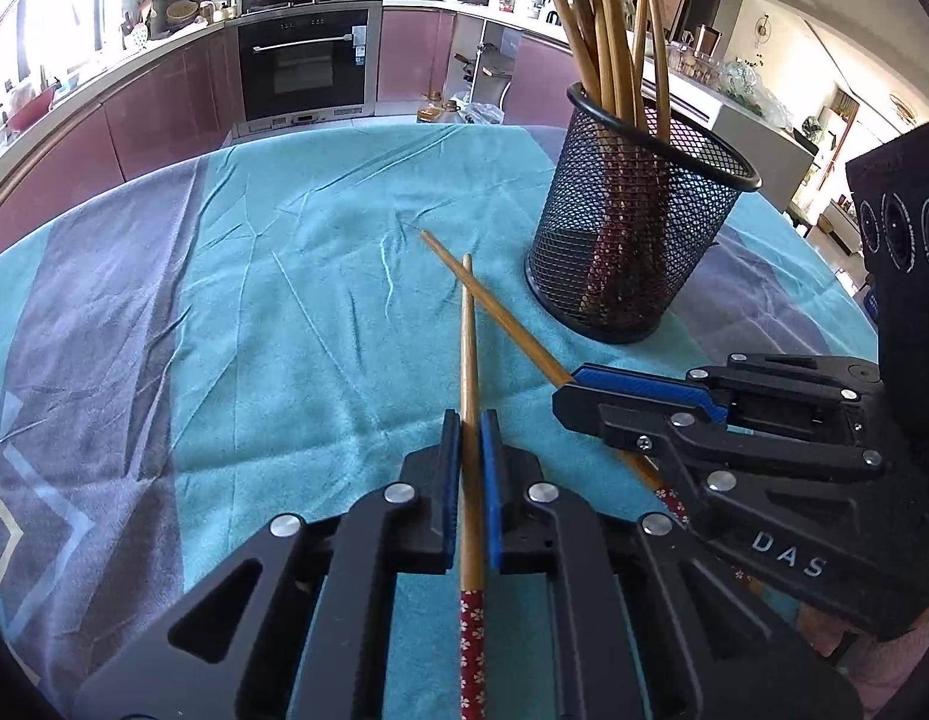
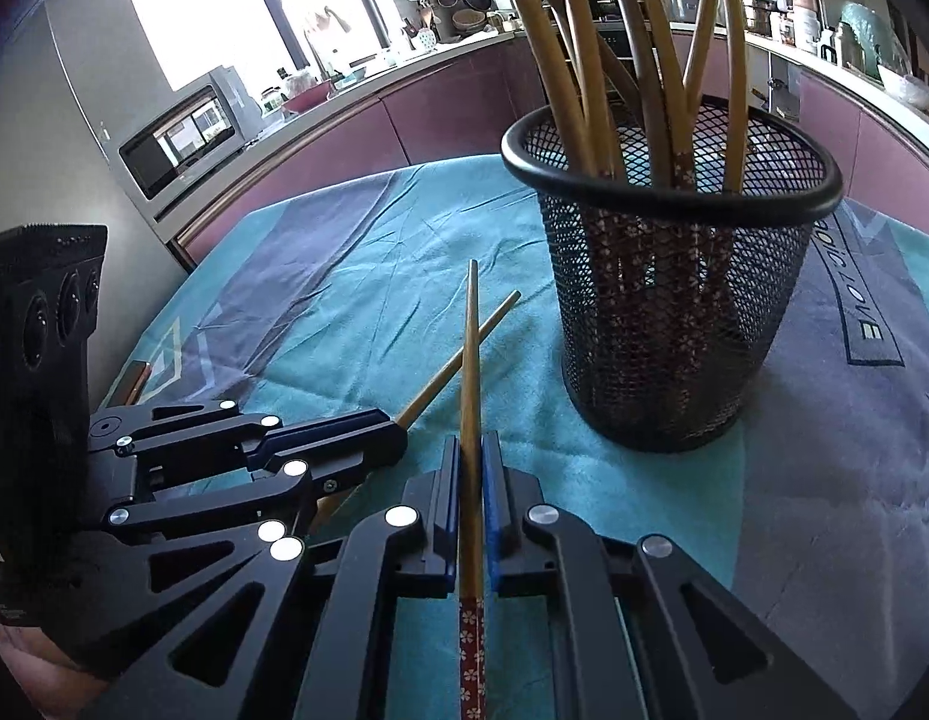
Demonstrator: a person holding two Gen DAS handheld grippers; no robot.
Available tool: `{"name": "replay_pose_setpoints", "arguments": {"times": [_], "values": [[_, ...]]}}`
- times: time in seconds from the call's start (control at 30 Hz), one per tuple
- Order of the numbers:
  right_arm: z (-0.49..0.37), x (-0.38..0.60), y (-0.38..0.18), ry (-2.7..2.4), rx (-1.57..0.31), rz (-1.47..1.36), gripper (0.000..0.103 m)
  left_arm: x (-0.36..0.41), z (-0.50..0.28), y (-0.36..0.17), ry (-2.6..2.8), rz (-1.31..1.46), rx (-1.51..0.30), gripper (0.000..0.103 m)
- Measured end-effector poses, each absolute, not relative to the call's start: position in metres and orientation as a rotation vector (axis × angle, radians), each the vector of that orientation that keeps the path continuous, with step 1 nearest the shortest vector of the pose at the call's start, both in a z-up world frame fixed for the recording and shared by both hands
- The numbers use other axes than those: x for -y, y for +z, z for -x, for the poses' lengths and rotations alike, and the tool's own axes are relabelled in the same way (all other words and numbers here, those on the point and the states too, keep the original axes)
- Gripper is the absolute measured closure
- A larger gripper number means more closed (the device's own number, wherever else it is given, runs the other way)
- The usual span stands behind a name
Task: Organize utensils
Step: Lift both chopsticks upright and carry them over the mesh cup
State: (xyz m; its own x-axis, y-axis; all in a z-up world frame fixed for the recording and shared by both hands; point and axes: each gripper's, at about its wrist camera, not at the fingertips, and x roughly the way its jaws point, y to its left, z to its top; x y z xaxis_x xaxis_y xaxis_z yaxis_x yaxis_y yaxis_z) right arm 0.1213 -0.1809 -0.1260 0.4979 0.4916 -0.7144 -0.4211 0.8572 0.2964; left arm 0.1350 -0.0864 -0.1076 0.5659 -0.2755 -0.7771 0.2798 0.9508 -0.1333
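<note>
Black mesh cup (image 1: 638, 228) full of upright chopsticks (image 1: 590, 18) on teal-clothed surface (image 1: 254, 312); beside it, left tongs (image 1: 470, 420) and right tongs (image 2: 472, 447) each clamped on one chopstick (image 1: 467, 348), tips crossing.

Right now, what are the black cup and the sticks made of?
The black cup looks like painted metal mesh: you can see through its tiny holes. The sticks look like bamboo or wood, brown and grainy, with red flowery ends that seem painted or wrapped.

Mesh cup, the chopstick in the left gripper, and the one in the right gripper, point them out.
mesh cup (image 2: 674, 360), right wrist view, front wall.
left gripper's chopstick (image 1: 469, 360), left wrist view, bare wooden shaft.
right gripper's chopstick (image 2: 472, 360), right wrist view, bare wooden shaft.
</note>
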Motion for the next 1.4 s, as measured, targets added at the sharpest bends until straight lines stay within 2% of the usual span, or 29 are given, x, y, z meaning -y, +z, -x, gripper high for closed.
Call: {"name": "replay_pose_setpoints", "arguments": {"times": [0.9, 1.4], "values": [[-0.068, 0.214, -0.068, 0.616, -0.677, -0.11, 0.097, 0.064, -0.089, -0.06, -0.403, 0.066, -0.798, 0.095], [-0.06, 0.235, -0.057, 0.581, -0.611, -0.147, 0.097, 0.063, -0.078, -0.038, -0.475, 0.098, -0.736, 0.095]]}}
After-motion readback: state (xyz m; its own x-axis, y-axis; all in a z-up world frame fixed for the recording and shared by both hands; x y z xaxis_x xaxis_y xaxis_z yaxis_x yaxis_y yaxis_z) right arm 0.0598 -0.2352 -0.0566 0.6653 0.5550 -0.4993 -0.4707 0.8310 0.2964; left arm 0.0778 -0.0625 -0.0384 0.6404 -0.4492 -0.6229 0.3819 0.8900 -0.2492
